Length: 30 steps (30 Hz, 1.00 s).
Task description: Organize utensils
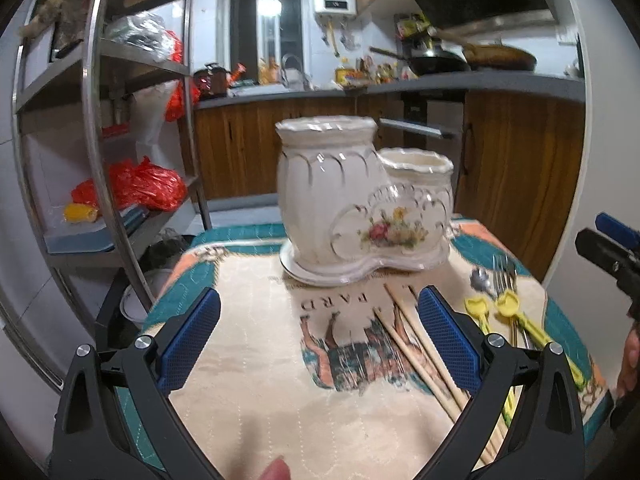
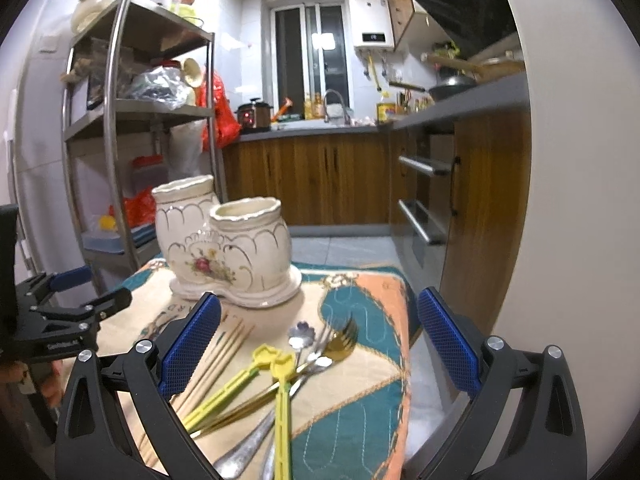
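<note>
Ceramic two-pot utensil holder (image 1: 352,204) w/ flower print is standing at the far end of a patterned cloth (image 1: 256,360), both pots looking empty. Wooden chopsticks (image 2: 216,364), two yellow plastic pieces (image 2: 280,384), a gold fork (image 2: 340,340) & a silver spoon (image 2: 302,338) are lying in a loose pile near & right of it. Left gripper (image 1: 320,344) is hovering w/ fingers spread wide, gripping nothing. Right gripper (image 2: 320,344) is hanging over the pile, likewise wide apart & empty.
</note>
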Each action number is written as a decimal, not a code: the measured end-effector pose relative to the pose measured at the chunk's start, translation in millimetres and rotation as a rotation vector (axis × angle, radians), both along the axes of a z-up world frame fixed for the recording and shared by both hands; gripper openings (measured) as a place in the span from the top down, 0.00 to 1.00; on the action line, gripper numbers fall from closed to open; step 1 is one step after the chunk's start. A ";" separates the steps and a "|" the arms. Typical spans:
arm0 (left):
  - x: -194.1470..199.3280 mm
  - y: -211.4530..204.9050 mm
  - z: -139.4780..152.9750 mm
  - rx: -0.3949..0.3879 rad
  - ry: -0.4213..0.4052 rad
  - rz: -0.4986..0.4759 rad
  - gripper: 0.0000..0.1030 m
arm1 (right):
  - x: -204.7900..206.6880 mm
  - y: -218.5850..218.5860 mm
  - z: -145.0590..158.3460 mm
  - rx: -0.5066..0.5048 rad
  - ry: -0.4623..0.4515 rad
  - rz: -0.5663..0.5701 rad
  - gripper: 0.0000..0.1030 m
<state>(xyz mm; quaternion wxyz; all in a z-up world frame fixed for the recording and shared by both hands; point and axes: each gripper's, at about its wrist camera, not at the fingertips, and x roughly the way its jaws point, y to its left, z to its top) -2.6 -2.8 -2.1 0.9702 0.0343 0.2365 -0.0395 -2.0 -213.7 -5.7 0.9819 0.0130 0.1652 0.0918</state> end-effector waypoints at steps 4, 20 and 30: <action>4.0 -7.5 -7.8 0.016 0.067 -0.043 0.05 | -2.7 8.0 -7.9 -0.049 0.062 0.033 0.05; 13.2 -27.9 -25.8 0.053 0.228 -0.129 0.26 | 13.7 20.9 -40.4 -0.068 0.363 0.193 0.53; 19.9 -43.1 -38.1 0.037 0.339 -0.164 0.56 | 21.9 13.1 -47.2 -0.035 0.419 0.208 0.74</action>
